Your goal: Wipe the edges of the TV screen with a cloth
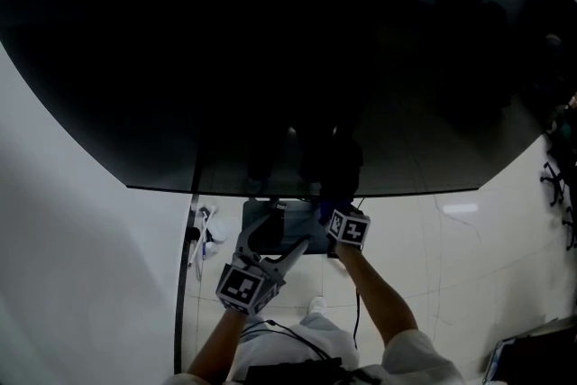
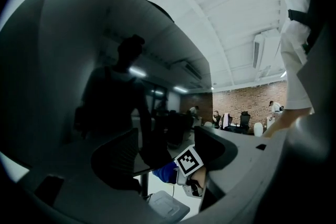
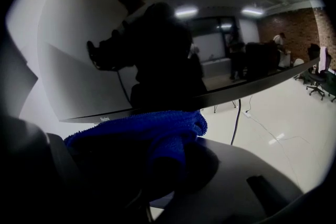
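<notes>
The TV screen [image 1: 270, 59] is a big dark panel filling the upper head view; its bottom edge [image 1: 361, 192] runs just above both grippers. My right gripper [image 1: 330, 210] is shut on a blue cloth [image 1: 325, 212] and holds it up against the middle of that bottom edge. In the right gripper view the cloth [image 3: 147, 131] bunches over the jaws, directly under the TV's lower bezel [image 3: 220, 93]. My left gripper [image 1: 275, 241] hangs lower and to the left, open and empty. The left gripper view looks between its jaws at the cloth [image 2: 165, 172] and the right gripper's marker cube [image 2: 189, 161].
A grey stand base [image 1: 293, 234] sits below the TV's middle, with cables [image 1: 200, 234] beside a dark pole at the left. A white wall [image 1: 72, 266] lies left, tiled floor [image 1: 469, 257] right. Office chairs [image 1: 554, 180] stand at the far right. People sit in the distance [image 2: 218, 118].
</notes>
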Available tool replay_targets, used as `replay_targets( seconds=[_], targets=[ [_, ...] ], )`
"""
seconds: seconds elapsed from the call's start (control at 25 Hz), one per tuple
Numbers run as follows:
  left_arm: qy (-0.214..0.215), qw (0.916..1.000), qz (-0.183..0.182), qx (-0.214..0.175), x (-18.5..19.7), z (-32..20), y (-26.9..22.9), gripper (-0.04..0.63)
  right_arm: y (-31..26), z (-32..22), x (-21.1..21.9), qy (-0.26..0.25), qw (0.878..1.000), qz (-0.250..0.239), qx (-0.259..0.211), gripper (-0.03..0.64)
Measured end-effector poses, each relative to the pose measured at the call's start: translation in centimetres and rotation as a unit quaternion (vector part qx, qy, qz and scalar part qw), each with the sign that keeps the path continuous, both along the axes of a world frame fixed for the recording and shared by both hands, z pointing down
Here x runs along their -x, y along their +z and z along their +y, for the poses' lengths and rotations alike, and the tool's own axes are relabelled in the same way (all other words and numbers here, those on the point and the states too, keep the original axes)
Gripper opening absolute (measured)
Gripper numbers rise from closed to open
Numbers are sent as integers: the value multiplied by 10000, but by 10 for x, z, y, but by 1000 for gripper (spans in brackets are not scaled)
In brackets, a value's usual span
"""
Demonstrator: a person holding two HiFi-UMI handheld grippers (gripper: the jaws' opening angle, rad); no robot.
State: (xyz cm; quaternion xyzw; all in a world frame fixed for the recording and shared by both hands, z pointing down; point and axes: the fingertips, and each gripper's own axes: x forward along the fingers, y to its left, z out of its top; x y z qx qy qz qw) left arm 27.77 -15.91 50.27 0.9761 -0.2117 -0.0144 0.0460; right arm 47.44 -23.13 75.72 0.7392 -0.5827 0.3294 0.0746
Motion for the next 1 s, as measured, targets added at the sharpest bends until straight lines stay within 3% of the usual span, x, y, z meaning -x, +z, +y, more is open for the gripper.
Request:
replay_targets(
  seconds=[0.32, 0.4, 0.68, 1.0],
  targets=[
    [-299, 9995, -51, -23, 40, -20, 17, 333, 5, -18, 47, -355, 9992, -194, 33, 77],
    [-391, 9991, -24, 132, 47, -21, 6, 333, 6, -29, 73, -620, 9979, -206, 28, 77],
    [-945, 9955, -84, 1, 114, -45, 16, 333, 6, -80, 189, -1615, 9866, -247, -27, 77],
    [-1776, 9838, -210, -85, 205, -69, 28, 333, 3, -123, 291, -2306, 9723, -376, -7, 77]
  ],
)
